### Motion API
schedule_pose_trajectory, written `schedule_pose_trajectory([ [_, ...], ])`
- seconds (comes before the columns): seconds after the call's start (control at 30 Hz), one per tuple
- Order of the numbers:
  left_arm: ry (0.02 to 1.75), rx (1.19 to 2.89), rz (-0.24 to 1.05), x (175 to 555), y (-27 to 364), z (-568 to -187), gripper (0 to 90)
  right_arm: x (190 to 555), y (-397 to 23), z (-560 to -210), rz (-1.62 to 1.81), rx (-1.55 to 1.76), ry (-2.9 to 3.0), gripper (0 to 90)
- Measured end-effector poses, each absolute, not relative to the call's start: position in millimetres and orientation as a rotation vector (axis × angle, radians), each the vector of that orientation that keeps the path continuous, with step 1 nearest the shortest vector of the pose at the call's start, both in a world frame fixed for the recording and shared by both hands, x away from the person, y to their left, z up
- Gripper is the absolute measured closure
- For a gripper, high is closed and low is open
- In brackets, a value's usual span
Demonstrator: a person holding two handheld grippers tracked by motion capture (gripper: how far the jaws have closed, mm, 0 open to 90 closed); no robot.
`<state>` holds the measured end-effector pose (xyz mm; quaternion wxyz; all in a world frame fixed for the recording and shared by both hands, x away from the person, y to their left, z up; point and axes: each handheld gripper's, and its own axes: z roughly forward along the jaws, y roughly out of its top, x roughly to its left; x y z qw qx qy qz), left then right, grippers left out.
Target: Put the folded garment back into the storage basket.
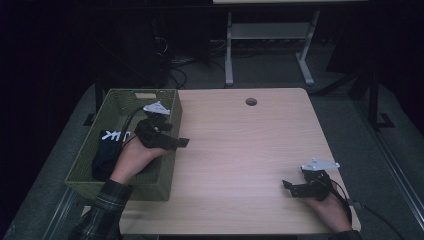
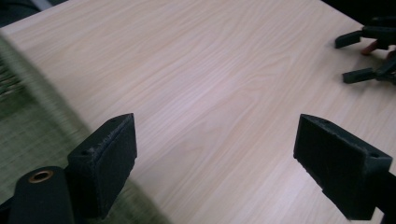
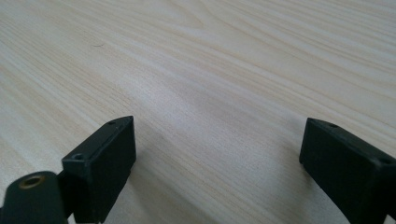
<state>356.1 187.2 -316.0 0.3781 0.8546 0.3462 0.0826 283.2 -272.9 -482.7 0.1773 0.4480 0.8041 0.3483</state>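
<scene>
Bare wood is lying open across the table [image 1: 240,150] to the right of the green basket [image 1: 165,170], whose near wall is standing as the only barrier beside the left gripper [image 1: 175,141].

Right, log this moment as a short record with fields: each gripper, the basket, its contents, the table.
left gripper: open, holding nothing, over the basket's right rim, jaws pointing out over the table
right gripper: open, holding nothing, low over the table's near right part
basket: green, woven, at the table's left edge
dark cloth: lies in the basket, white marking on it
table: light wood, round hole near the far edge
</scene>
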Motion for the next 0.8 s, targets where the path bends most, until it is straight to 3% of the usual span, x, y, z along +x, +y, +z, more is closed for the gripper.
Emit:
schedule_pose_trajectory([
  [0.8, 0.742, 2.279, 0.210, 328.6, 91.1, -389.0, 13.2, 283.1, -272.9, -482.6, 0.986, 1.268, 2.277, 10.3],
])
